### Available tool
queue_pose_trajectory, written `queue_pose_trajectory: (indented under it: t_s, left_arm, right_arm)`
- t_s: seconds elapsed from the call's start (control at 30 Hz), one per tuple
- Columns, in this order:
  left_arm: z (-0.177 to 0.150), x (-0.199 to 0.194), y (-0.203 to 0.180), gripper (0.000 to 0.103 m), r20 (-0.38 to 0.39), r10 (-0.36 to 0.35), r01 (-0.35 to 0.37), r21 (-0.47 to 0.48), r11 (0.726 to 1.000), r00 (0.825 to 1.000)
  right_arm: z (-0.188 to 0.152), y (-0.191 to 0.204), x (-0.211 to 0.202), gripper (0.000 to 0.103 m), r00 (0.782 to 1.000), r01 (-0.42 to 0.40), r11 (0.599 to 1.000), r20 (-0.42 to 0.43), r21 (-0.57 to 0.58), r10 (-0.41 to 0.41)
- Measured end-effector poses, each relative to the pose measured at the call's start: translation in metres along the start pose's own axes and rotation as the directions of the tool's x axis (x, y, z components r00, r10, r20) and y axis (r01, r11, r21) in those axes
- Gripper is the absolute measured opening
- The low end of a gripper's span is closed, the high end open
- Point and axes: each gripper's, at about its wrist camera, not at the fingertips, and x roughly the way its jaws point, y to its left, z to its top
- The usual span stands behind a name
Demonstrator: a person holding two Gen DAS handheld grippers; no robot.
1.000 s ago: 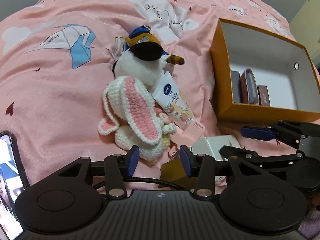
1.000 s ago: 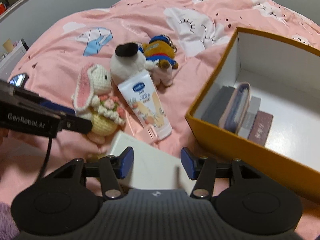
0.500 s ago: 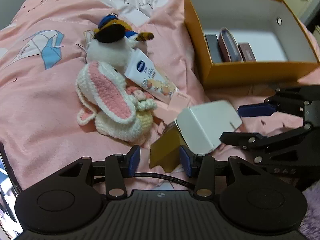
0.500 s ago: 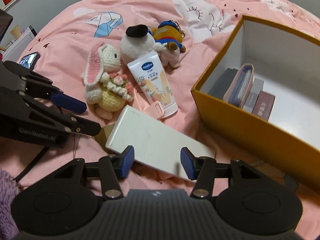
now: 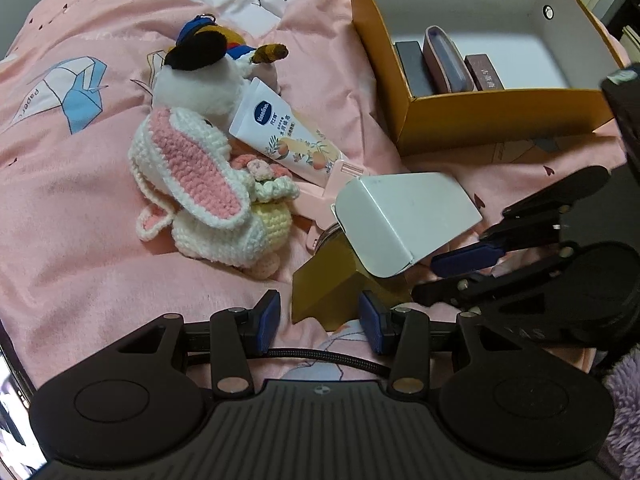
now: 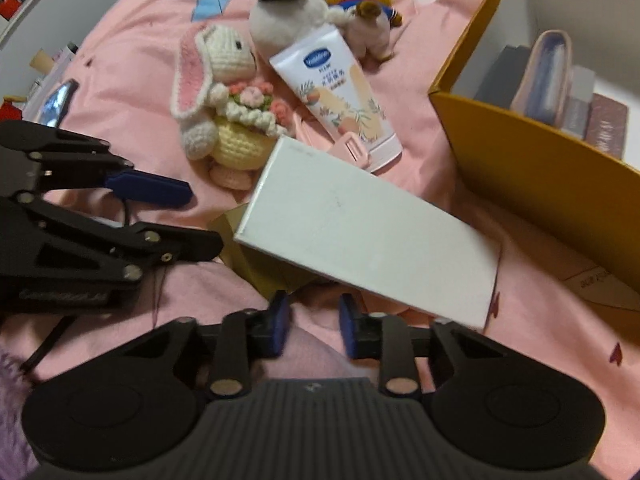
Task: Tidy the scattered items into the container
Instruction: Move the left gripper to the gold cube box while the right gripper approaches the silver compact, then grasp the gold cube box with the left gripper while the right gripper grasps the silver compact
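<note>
Right gripper (image 6: pixel 312 330) dropped toward the flat white rectangular carton (image 6: pixel 368 236), and its jaws have just been closing; they now stand narrow with only pink bedding between them, nothing pinched. Left gripper (image 5: pixel 318 322) has rolled; it sits half spread and empty, just short of the gold-coloured cardboard box (image 5: pixel 332 288) wedged under the white carton. Beyond the carton: white Vaseline cream tube (image 5: pixel 288 136), crocheted white-and-pink rabbit (image 5: pixel 208 188), white plush with black cap (image 5: pixel 200 76). Orange open-top cardboard container (image 5: pixel 500 116) sits right of the carton, apart from it, holding small dark boxes.
</note>
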Motion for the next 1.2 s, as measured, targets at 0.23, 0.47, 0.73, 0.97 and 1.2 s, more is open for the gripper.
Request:
queue_pose_trajectory:
  t_s: [0.23,0.47,0.73,0.97,1.2]
  left_arm:
    - [0.0,0.0,0.001,0.051,0.0,0.002,-0.002,-0.008,1.0,1.0]
    - [0.001,-0.007,0.006,0.051,0.025,0.003,-0.002,-0.019,1.0,1.0]
    - [0.001,-0.01,0.013,0.059,0.059,-0.03,0.032,-0.039,0.999,0.998]
    - [0.005,0.0,0.011,0.062,0.085,-0.04,0.045,-0.058,0.997,0.996]
    - [0.008,0.008,-0.001,0.067,0.105,0.031,-0.029,-0.021,0.999,0.994]
  right_arm:
    - [0.005,0.005,0.019,0.012,0.995,-0.084,0.996,-0.054,-0.003,0.084]
    - [0.012,0.018,0.005,0.006,0.994,-0.086,0.996,0.064,-0.036,0.088]
    - [0.024,0.01,-0.012,0.005,0.984,-0.033,0.999,0.176,0.015,0.03]
    - [0.033,0.003,-0.015,0.005,0.983,-0.019,0.999,0.183,0.033,0.013]
    - [0.029,-0.005,-0.01,0.011,0.987,-0.01,0.997,0.162,0.071,-0.002]
